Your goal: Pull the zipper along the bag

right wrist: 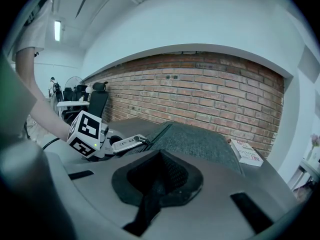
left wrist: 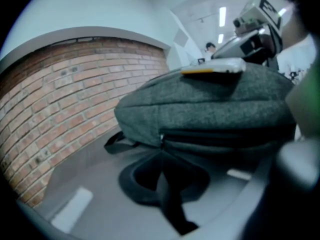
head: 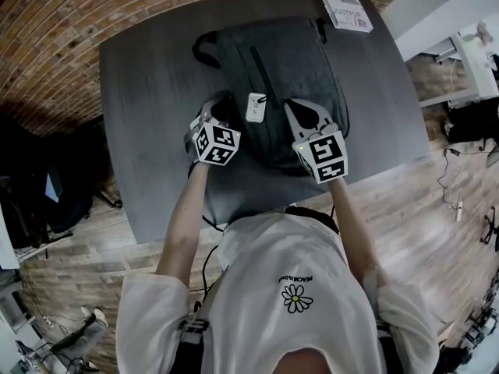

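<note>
Two arms [head: 183, 224] were stretched forward. Left gripper [left wrist: 161, 154] was shut tight at the zipper [left wrist: 225, 134] end; right gripper [right wrist: 159, 156] was shut, set against the bag [head: 288, 68].

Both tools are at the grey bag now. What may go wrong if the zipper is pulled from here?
1. The left tool is shut at the end of the zipper; its hold there may slip.
2. The white tag rests on the bag and may slide off.
3. The bag may drag across the table.
</note>
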{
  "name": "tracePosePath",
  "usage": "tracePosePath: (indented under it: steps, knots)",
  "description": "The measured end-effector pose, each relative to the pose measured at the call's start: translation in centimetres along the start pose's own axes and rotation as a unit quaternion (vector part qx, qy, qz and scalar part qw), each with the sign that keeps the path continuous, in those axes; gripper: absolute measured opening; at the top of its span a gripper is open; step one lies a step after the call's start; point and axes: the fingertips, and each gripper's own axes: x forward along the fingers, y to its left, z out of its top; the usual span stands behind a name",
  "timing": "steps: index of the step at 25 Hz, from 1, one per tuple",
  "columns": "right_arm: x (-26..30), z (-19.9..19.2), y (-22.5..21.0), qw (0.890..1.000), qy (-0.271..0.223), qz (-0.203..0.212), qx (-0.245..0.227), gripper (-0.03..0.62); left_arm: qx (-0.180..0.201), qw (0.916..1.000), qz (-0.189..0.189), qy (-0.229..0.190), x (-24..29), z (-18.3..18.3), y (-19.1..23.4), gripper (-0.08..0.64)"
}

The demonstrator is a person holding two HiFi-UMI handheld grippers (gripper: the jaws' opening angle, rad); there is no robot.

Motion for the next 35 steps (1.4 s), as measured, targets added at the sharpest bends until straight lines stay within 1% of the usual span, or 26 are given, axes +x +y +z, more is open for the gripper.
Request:
tracePosePath:
  steps: [4,7,13,16,18,21,25,30,31,32,33,35]
  knots:
    - [0.2,0.0,-0.1,1.000,0.001,0.003,0.000,-0.002,-0.016,0.9994,-0.025,0.016,-0.5,-0.3,-0.2,0.006]
    - [0.2,-0.1,-0.1,1.000,0.002,0.006,0.000,-0.002,-0.014,0.9989,-0.034,0.028,-0.8,-0.3,-0.2,0.006]
    - [0.2,-0.3,-0.1,1.000,0.003,0.009,-0.002,-0.002,-0.019,0.9985,-0.047,0.022,-2.6,-0.3,-0.9,0.003]
    - [0.2,-0.4,-0.1,1.000,0.001,0.009,-0.002,-0.002,-0.027,0.9989,-0.035,0.014,-3.6,-0.1,-0.8,0.003]
    - [0.2,-0.3,-0.1,1.000,-0.001,0.010,-0.001,-0.002,-0.027,0.9991,-0.028,0.018,-3.6,-0.1,-0.5,0.003]
    - [0.3,-0.3,0.1,1.000,-0.002,0.011,0.000,-0.002,-0.031,0.9988,-0.029,0.026,-3.1,-0.4,-0.5,0.005]
    - [0.3,-0.2,0.2,1.000,-0.002,0.012,0.001,-0.002,-0.031,0.9989,-0.024,0.025,-2.6,-0.3,-0.7,0.005]
    - [0.3,-0.1,0.2,1.000,-0.002,0.014,0.001,-0.002,-0.038,0.9991,0.012,0.013,-2.1,-0.5,0.3,0.011]
    - [0.3,-0.1,0.1,1.000,-0.002,0.014,0.001,-0.002,-0.040,0.9991,0.012,0.010,-1.9,-0.4,0.4,0.014]
    - [0.2,-0.2,0.0,1.000,-0.002,0.015,0.001,-0.002,-0.040,0.9992,0.006,0.007,-1.6,-0.2,0.2,0.048]
    - [0.2,-0.2,0.0,1.000,-0.002,0.016,0.002,-0.002,-0.038,0.9993,-0.003,0.007,-1.2,0.0,0.0,0.104]
    - [0.1,-0.4,-0.2,1.000,-0.002,0.016,0.003,-0.002,-0.027,0.9995,-0.012,0.012,-0.5,0.1,-0.1,0.117]
